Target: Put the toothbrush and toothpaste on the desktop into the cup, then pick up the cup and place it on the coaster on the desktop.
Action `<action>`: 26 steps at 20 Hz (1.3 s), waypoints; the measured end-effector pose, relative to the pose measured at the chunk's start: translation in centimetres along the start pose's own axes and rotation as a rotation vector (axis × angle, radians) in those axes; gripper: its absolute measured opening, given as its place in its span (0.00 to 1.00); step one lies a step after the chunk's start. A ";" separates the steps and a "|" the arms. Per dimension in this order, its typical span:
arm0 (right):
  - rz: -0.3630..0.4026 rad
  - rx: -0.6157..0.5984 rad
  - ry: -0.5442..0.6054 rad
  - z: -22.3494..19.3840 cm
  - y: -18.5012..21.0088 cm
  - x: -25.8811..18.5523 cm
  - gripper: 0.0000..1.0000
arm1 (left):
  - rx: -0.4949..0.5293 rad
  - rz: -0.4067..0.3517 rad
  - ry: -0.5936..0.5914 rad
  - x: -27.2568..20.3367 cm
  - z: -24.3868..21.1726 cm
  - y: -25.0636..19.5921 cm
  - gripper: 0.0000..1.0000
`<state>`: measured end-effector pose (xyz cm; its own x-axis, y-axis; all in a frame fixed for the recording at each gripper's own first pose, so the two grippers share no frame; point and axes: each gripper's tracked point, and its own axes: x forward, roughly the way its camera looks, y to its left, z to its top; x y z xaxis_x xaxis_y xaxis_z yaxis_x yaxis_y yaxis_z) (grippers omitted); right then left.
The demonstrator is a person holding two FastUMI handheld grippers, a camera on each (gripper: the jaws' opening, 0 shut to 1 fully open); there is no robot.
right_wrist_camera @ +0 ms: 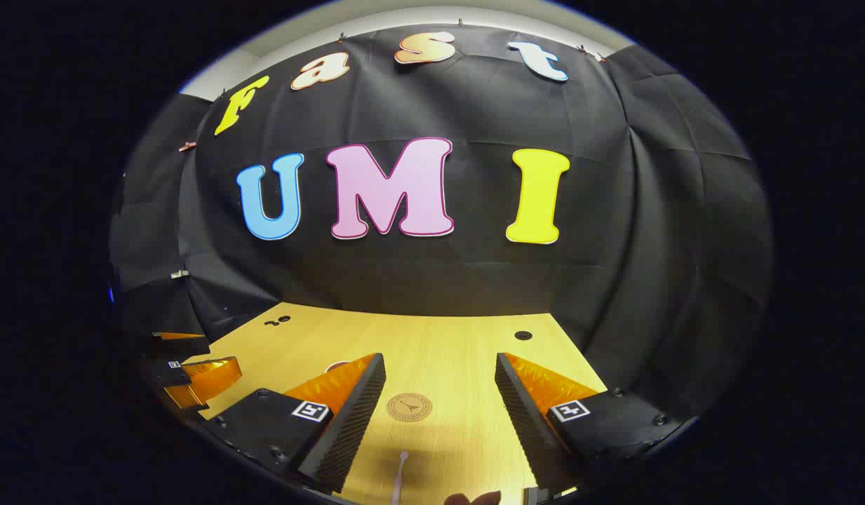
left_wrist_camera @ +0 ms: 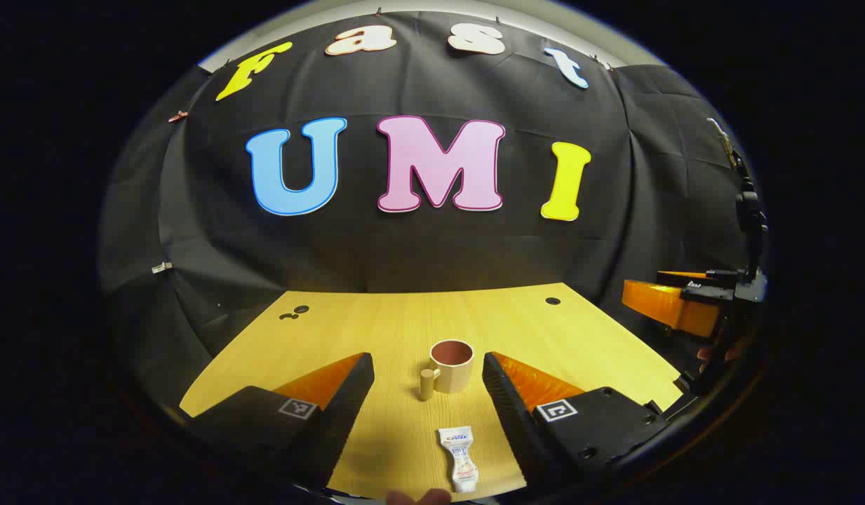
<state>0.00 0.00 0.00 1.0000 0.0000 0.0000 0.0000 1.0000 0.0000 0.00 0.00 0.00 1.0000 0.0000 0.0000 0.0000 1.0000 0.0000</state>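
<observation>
A tan cup [left_wrist_camera: 451, 366] with a dark inside and a handle to its left stands upright on the wooden desktop [left_wrist_camera: 404, 322]. Nearer to me lies a small white toothpaste tube [left_wrist_camera: 459, 458]. My left gripper [left_wrist_camera: 428, 382] hovers open above the desk, with the cup ahead between its fingers and the tube below them. In the right gripper view a round tan coaster [right_wrist_camera: 409, 407] lies flat ahead, and a pale toothbrush [right_wrist_camera: 398, 478] lies at the bottom edge. My right gripper [right_wrist_camera: 440, 389] stands open over them. A sliver of the cup's rim [right_wrist_camera: 336, 365] peeks past its left finger.
The other gripper [left_wrist_camera: 685, 301] shows at the far right of the left gripper view, and likewise one [right_wrist_camera: 193, 375] at the far left of the right gripper view. Small round holes [left_wrist_camera: 552, 301] mark the desk's back corners. A fingertip [right_wrist_camera: 474, 499] shows at the bottom edge.
</observation>
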 end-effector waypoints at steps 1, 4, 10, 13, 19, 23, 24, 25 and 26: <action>0.003 -0.003 -0.001 0.1 0.1 -0.1 0.97 | -0.001 0.000 0.003 0.0 0.0 -0.2 0.98; 0.007 -0.011 0.007 -0.2 0.0 -0.2 0.97 | 0.003 -0.003 0.009 0.1 -0.2 -0.5 0.97; 0.004 -0.005 0.024 -0.8 -0.4 -0.4 0.97 | 0.003 -0.007 0.040 0.3 -1.4 -0.9 0.98; -0.001 -0.005 0.032 -1.1 -0.7 -0.7 0.97 | -0.001 -0.016 0.065 0.6 -2.4 -1.3 0.98; -0.017 -0.009 0.081 -2.9 -2.1 -1.7 0.97 | -0.054 -0.046 0.365 2.0 -12.0 -3.4 0.98; -0.045 -0.007 0.114 -4.1 -3.8 -2.6 0.97 | -0.119 -0.048 0.554 3.3 -18.3 -4.0 0.98; -0.050 -0.005 0.122 -4.3 -4.1 -2.8 0.97 | -0.125 -0.048 0.583 3.6 -19.1 -4.1 0.97; -0.056 -0.002 0.126 -4.4 -4.5 -3.0 0.97 | -0.124 -0.046 0.610 4.2 -20.3 -4.0 0.95; -0.060 0.002 0.131 -4.5 -4.7 -3.0 0.97 | -0.114 -0.042 0.635 4.5 -21.1 -3.9 0.92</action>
<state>-3.04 -4.73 -4.52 0.9897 -0.0600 -0.1302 0.0602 0.9982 -0.0023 4.55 -3.90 -21.08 0.8045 -0.0741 -0.5893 0.0040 0.9928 -0.1194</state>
